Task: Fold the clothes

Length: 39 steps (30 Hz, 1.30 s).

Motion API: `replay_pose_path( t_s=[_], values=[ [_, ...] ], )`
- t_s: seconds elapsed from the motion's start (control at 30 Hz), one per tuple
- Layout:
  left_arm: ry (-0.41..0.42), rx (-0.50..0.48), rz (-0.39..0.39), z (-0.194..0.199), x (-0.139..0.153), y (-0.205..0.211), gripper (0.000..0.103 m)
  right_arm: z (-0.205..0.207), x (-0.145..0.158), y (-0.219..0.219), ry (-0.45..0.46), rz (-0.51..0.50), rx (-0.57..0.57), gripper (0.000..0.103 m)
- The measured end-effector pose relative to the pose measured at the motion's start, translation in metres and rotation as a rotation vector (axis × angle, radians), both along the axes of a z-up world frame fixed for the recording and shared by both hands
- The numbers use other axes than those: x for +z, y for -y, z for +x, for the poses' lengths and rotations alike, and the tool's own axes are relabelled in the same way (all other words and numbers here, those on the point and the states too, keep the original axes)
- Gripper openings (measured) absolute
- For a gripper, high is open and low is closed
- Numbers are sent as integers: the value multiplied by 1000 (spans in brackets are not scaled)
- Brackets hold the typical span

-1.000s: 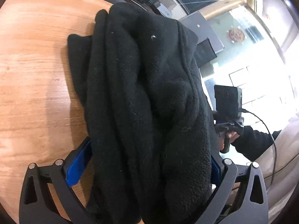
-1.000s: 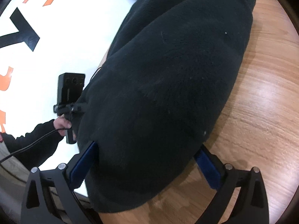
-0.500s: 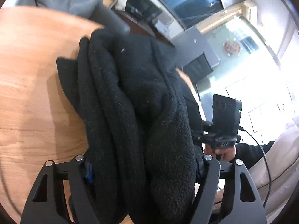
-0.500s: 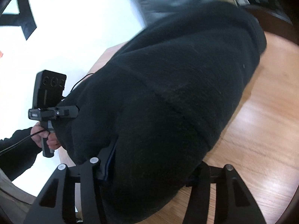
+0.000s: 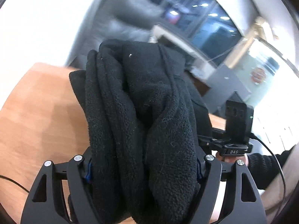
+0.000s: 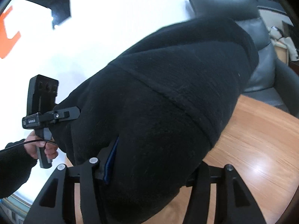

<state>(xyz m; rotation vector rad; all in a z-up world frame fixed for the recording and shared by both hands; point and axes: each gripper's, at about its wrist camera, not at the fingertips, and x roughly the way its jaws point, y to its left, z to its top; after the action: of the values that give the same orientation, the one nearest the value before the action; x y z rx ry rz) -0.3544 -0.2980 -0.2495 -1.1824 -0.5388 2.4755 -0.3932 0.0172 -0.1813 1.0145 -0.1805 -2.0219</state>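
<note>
A folded black fleece garment [image 5: 149,93] fills the middle of the left wrist view, bunched in thick rolls. My left gripper [image 5: 143,168] clamps one end of it, pads pressing the fabric from both sides while the jaws are opening slightly. In the right wrist view the same garment [image 6: 177,93] bulges as a rounded bundle. My right gripper [image 6: 153,166] squeezes its other end, and those jaws are also opening a little with the fleece still between them. The bundle hangs above the wooden table [image 5: 37,112], which also shows lower right in the right wrist view [image 6: 252,149].
A grey leather chair [image 6: 261,37] stands behind the table. A thin black cable [image 5: 13,183] lies on the wood at the left. A hand [image 6: 39,147] in a dark sleeve holds the opposite gripper's handle. A white wall with orange and black letters [image 6: 56,9] is behind.
Both grippers narrowed onto the fleece bundle and raised it off the table. Both views tilted upward, so more of the room and less of the wood shows.
</note>
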Motion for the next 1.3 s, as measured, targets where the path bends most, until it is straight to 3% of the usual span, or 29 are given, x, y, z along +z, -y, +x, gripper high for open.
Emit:
replay_pose_path(
  t_s=[0.1, 0.13, 0.17, 0.3, 0.43, 0.6, 0.77, 0.87, 1.0, 1.1, 1.13, 1.2, 1.3],
  values=[
    [151, 26, -77, -17, -53, 30, 78, -21, -52, 48, 72, 171, 3, 66],
    [166, 32, -83, -18, -67, 35, 83, -23, -65, 57, 85, 220, -2, 77],
    [139, 37, -79, -14, -71, 39, 89, -20, -68, 60, 58, 235, -17, 78],
    [29, 56, -118, -2, -66, 47, 95, -10, -59, 63, 11, 296, -36, 84],
    [13, 59, -167, -13, -58, 37, 97, -9, -58, 68, 22, 304, -27, 86],
    [-13, 119, -177, -31, -40, 66, 97, -12, -67, 78, 49, 234, -16, 86],
    [10, 122, -201, -29, -44, 73, 98, -12, -67, 77, 51, 225, -43, 86],
    [8, 138, -219, -18, -40, 69, 99, -9, -63, 71, 52, 238, -57, 94],
    [0, 197, -275, 13, -21, 65, 100, 4, -46, 48, 37, 266, -46, 97],
    [-23, 259, -323, 50, 6, 63, 102, 35, -26, 29, -67, 380, -10, 99],
    [-32, 285, -338, 63, 18, 59, 102, 48, -17, 18, -99, 421, 5, 99],
    [-51, 335, -372, 91, 46, 44, 103, 87, 4, 39, -153, 450, 28, 99],
    [-88, 387, -430, 131, 98, 7, 103, 101, 38, 18, -233, 461, 39, 99]
  ],
)
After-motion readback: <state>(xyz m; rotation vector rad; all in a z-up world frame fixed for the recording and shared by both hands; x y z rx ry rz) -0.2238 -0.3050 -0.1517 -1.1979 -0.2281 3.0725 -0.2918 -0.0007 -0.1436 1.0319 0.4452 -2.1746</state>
